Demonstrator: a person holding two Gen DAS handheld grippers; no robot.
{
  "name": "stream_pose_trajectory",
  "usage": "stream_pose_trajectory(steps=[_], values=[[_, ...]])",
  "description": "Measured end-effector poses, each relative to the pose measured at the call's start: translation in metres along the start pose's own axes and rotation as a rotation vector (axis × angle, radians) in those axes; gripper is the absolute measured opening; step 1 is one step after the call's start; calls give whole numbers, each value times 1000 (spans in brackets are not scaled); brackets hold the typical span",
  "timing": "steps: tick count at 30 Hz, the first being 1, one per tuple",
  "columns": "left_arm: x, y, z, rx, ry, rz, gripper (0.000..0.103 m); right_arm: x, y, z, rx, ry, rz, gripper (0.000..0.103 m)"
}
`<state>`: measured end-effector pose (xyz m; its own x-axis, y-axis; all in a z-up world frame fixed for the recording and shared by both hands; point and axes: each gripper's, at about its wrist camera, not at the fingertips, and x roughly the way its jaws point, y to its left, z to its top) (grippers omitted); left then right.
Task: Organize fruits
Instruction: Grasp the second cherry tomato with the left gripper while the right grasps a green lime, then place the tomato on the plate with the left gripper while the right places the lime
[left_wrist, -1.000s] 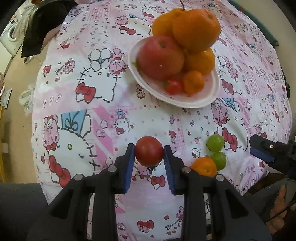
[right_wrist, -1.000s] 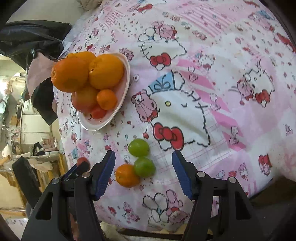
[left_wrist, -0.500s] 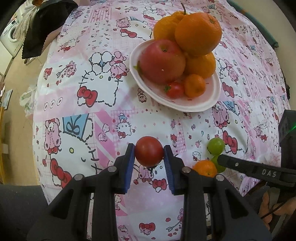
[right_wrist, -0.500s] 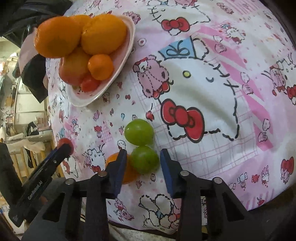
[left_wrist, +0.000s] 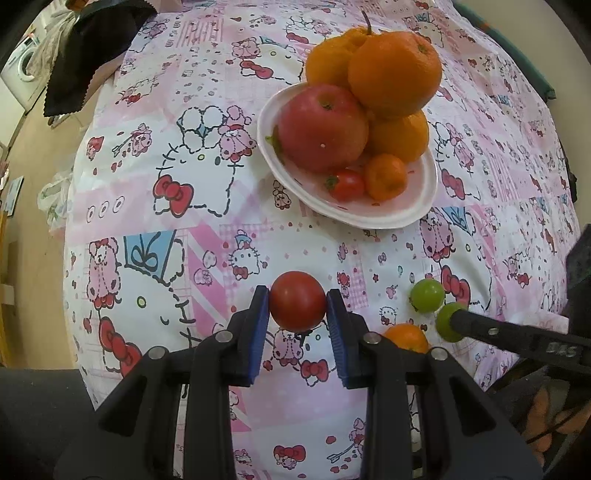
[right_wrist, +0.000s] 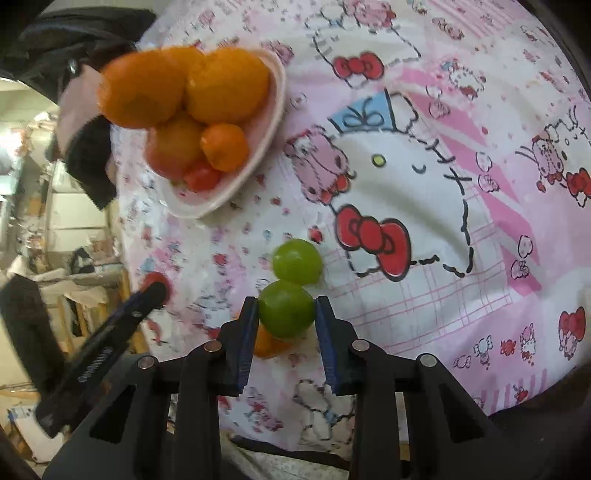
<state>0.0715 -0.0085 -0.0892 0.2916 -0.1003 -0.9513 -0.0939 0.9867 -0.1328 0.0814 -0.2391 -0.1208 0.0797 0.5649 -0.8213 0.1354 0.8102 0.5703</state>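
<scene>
Left gripper (left_wrist: 297, 309) clamped a red tomato (left_wrist: 297, 305) above the surface (left_wrist: 207, 221). Right gripper (right_wrist: 286, 314) clamped a green fruit (right_wrist: 286, 314) near the edge, beside the small orange (left_wrist: 405, 336).

Both wrist cameras look steeply down, close over the tablecloth (left_wrist: 192, 229), sharing the somewhat blurred plate (right_wrist: 273, 110).

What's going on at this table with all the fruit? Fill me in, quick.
A person is sorting fruit with a pair of tongs in each hand. The left tongs are shut on a round red tomato. The right tongs have clamped one small round green fruit; a second green fruit and a small orange mandarin lie on the pink cartoon-print cloth. The white plate already holds an apple, oranges and a small tomato.
</scene>
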Motion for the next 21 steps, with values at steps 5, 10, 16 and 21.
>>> stream_pose_trajectory(steps=[5,10,16,21], values=[[-6,-2,-1,5,-28,-1,27,-24,20,-2,-36,-77,67,33],[-19,-1,2,-2,-74,-45,27,-48,38,-5,-63,-148,138,33],[-42,3,10,8,-149,-51,27,-71,60,3,-88,-218,212,33],[-59,11,25,-33,-195,-81,27,-82,66,22,-61,-248,295,33]])
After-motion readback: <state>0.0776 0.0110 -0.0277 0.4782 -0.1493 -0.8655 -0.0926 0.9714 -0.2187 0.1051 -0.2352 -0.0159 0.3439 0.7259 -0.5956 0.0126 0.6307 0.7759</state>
